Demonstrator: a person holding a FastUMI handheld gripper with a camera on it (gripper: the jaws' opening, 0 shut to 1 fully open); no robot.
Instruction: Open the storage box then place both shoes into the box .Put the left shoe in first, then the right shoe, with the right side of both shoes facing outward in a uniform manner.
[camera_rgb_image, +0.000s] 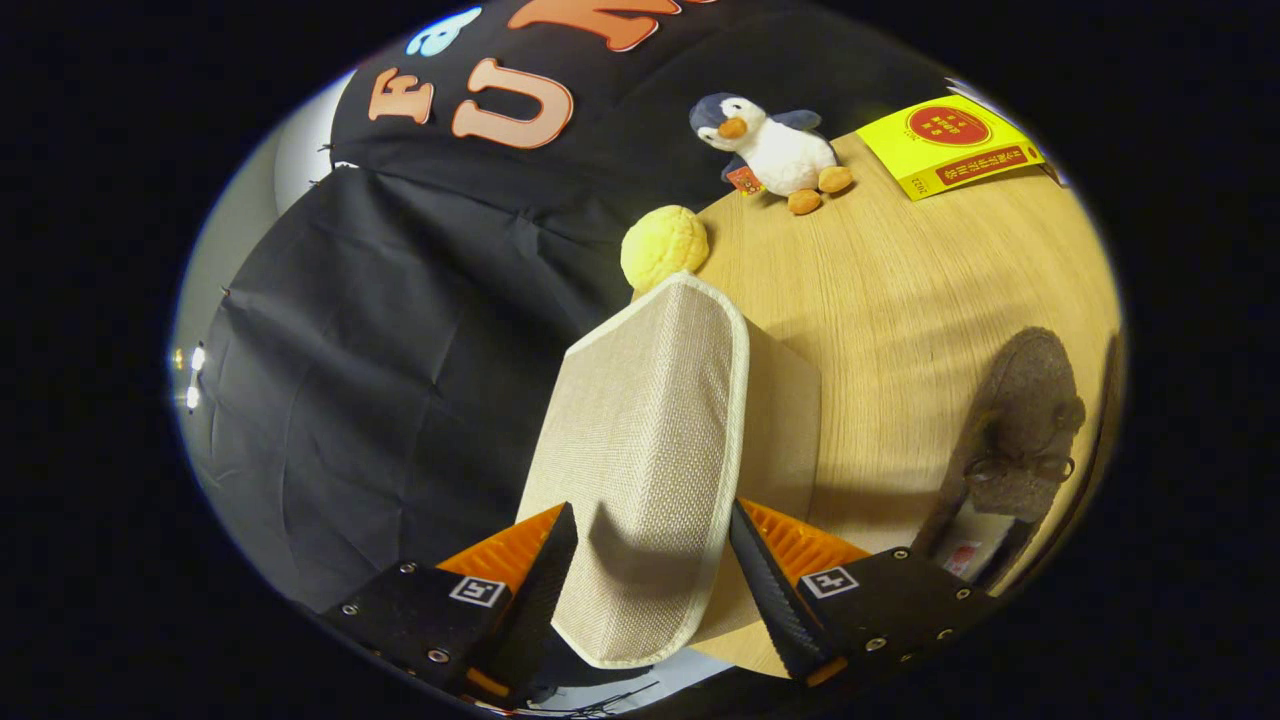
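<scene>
Fingers of the gripper (655, 575) stand apart around the storage box (650, 450) lid flap, near the tabletop (900, 300) edge. Close on the flap firmly, then lift slowly so the box stays put.

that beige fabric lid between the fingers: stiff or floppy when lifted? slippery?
Probably fairly stiff: the lid stands as a flat panel between the gripper fingers with no sag. Its coarse weave and stitched edging should give decent grip. It looks thin, so likely light; whether both fingers press on it is unclear.
</scene>
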